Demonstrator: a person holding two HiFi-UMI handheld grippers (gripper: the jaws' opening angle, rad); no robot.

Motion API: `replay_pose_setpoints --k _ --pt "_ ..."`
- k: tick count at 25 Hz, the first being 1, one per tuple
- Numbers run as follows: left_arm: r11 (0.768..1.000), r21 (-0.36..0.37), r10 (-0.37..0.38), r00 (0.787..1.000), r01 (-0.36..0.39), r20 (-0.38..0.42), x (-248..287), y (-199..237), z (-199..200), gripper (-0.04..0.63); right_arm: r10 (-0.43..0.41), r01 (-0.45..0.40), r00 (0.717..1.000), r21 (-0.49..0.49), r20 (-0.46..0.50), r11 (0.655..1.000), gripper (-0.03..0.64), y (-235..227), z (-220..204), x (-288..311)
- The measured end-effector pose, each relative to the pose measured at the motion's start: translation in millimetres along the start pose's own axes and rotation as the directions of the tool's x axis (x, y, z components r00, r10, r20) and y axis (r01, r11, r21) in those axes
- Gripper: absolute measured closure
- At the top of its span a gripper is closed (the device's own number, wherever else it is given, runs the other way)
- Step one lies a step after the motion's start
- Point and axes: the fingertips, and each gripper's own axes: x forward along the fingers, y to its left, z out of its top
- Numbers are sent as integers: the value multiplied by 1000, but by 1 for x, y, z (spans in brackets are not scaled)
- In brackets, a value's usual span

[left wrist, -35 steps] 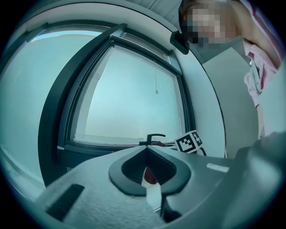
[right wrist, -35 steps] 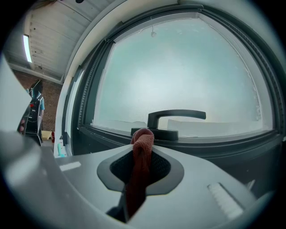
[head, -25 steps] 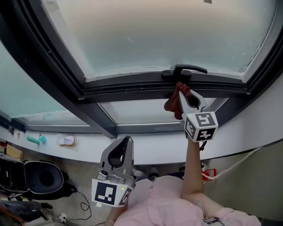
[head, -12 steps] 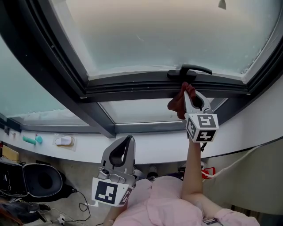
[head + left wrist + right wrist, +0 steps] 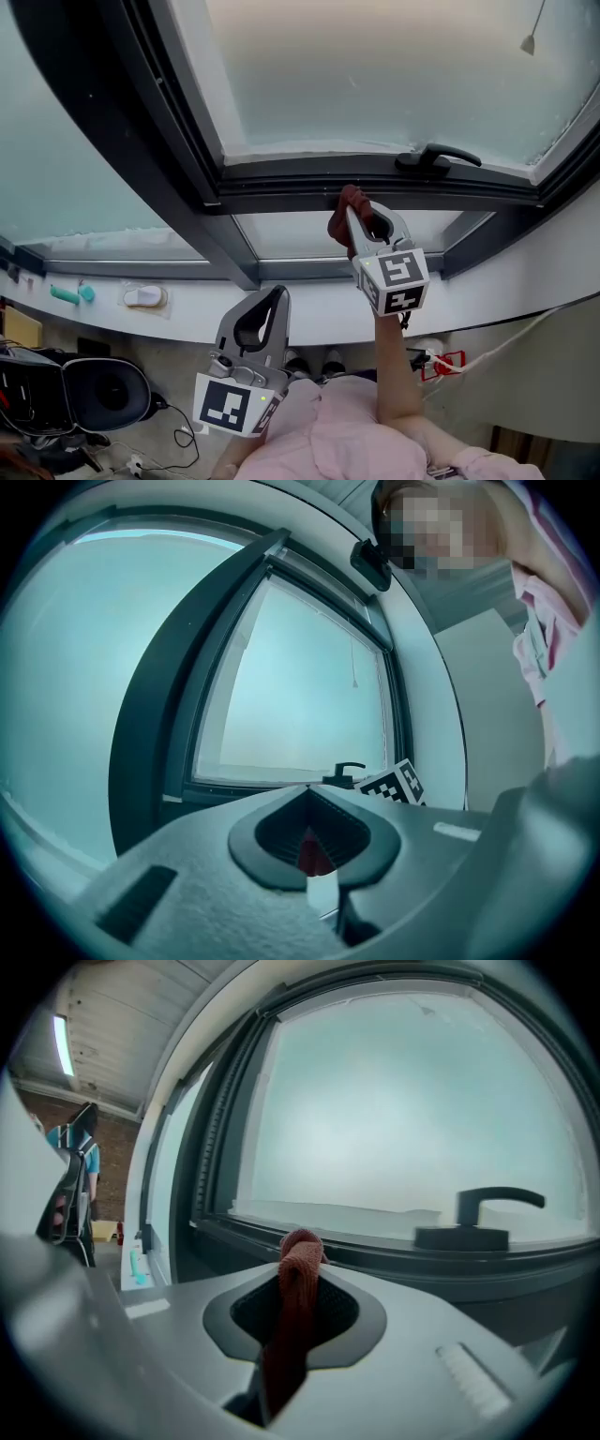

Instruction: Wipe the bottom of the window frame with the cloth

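Note:
A dark red cloth (image 5: 339, 223) is bunched in my right gripper (image 5: 356, 212), which is shut on it. The cloth's top touches the underside of the dark bottom rail of the window frame (image 5: 281, 186), left of the black window handle (image 5: 438, 157). In the right gripper view the cloth (image 5: 298, 1258) sticks up between the jaws, just before the rail (image 5: 394, 1258), with the handle (image 5: 487, 1215) off to the right. My left gripper (image 5: 270, 302) hangs low near the person's body, shut and holding nothing, well below the sill.
A thick dark mullion (image 5: 178, 159) slants down left of the cloth. On the white sill (image 5: 309, 314) lie a teal object (image 5: 71, 294) and a small white item (image 5: 143, 297). A black bag (image 5: 89, 386) and cables lie on the floor below.
My right gripper has slid left along the bottom rail with the cloth, away from the handle. The left gripper has stayed low and shut.

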Motion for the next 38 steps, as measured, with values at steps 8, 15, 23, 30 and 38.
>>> replay_pose_setpoints --k 8,15,23,30,38 --pt "998 9 56 998 -56 2 -35 49 3 595 218 -218 976 2 14 976 563 122 10 51" --pt "994 20 109 994 -109 6 -63 88 6 595 310 -310 951 16 3 951 563 186 4 84" --pt "987 14 162 987 -162 19 -79 122 9 595 348 -347 937 43 -14 937 563 217 2 119" --pt "980 3 199 980 -199 33 -81 148 13 595 354 -353 935 33 -20 935 563 225 6 142" --pt "982 -3 189 981 -189 35 -65 159 14 595 383 -383 924 -7 -14 924 568 229 5 146"
